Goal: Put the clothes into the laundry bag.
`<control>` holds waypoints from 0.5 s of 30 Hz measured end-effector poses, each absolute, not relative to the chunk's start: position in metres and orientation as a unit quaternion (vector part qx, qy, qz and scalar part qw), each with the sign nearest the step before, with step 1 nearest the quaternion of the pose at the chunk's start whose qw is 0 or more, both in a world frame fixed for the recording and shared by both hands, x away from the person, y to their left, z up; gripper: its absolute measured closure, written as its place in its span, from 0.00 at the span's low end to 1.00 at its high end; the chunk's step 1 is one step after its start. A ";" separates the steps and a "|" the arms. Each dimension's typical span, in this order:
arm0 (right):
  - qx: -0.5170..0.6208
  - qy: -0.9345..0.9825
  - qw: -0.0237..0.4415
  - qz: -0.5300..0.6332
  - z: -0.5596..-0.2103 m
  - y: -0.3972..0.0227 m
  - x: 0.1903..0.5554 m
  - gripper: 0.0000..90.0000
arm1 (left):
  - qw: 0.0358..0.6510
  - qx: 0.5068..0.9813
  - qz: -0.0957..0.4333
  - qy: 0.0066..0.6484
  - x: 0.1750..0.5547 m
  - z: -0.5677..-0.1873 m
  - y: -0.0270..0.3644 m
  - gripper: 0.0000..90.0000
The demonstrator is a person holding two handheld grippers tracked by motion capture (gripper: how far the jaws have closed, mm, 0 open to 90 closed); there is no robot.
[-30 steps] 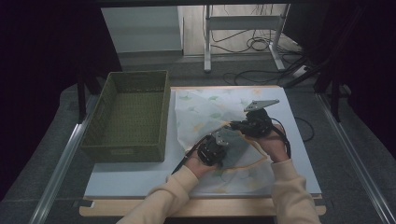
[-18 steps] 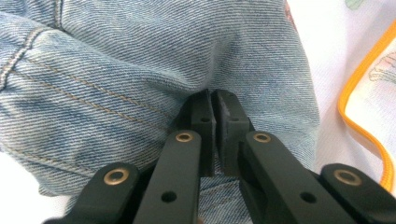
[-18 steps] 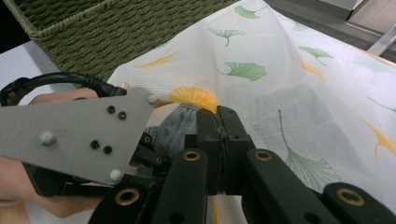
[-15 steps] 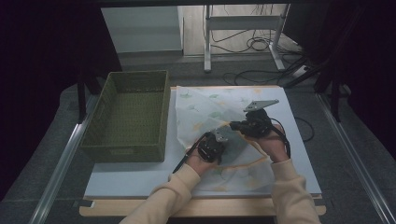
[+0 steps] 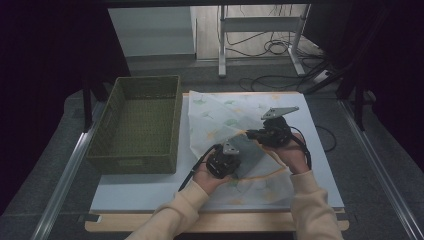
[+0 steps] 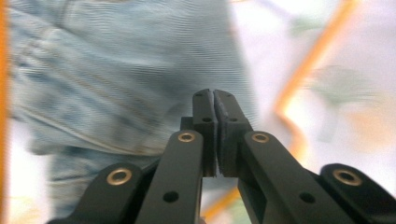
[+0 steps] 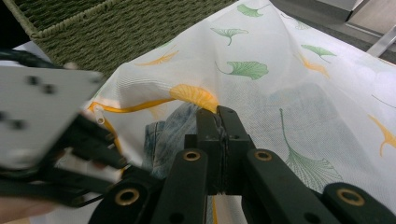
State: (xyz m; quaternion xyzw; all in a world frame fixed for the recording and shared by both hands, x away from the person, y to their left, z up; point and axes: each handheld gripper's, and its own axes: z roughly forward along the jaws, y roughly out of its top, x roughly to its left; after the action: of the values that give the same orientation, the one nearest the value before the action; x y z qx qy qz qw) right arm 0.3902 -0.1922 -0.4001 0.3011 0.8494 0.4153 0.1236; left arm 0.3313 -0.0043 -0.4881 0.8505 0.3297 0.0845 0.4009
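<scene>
Most of the folded denim (image 7: 173, 133) lies hidden inside the leaf-print bag (image 7: 280, 84). From the left gripper's camera, the denim and bag are blurred. The woven basket (image 7: 107, 28) is cut off at the right gripper view's top edge.

Translucent white mesh bag (image 7: 299, 93): printed with green and orange ginkgo leaves, orange trim along the opening. Folded denim garment (image 6: 121, 79): faded light blue, paler worn streaks. Woven rectangular basket (image 5: 137, 122): olive green. Flat board on the bench (image 5: 150, 192): white, wooden tan front edge. Person's sleeves (image 5: 310, 210): pale cream.
</scene>
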 end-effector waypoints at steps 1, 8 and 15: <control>0.301 0.850 0.124 0.415 -0.400 -0.192 0.390 0.99 | 0.400 0.854 0.077 0.323 0.329 -0.487 -0.005 1.00; 0.301 0.851 0.122 0.414 -0.401 -0.191 0.390 0.99 | 0.365 0.874 0.070 0.312 0.332 -0.502 -0.024 1.00; 0.302 0.850 0.120 0.415 -0.401 -0.193 0.390 0.99 | 0.344 0.878 0.091 0.320 0.343 -0.514 -0.035 1.00</control>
State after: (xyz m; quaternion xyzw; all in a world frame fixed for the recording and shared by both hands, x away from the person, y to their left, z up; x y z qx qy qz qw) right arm 0.3905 -0.1931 -0.4007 0.3022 0.8497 0.4151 0.1197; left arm 0.3432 -0.0348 -0.5143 0.8782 0.3199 0.0905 0.3438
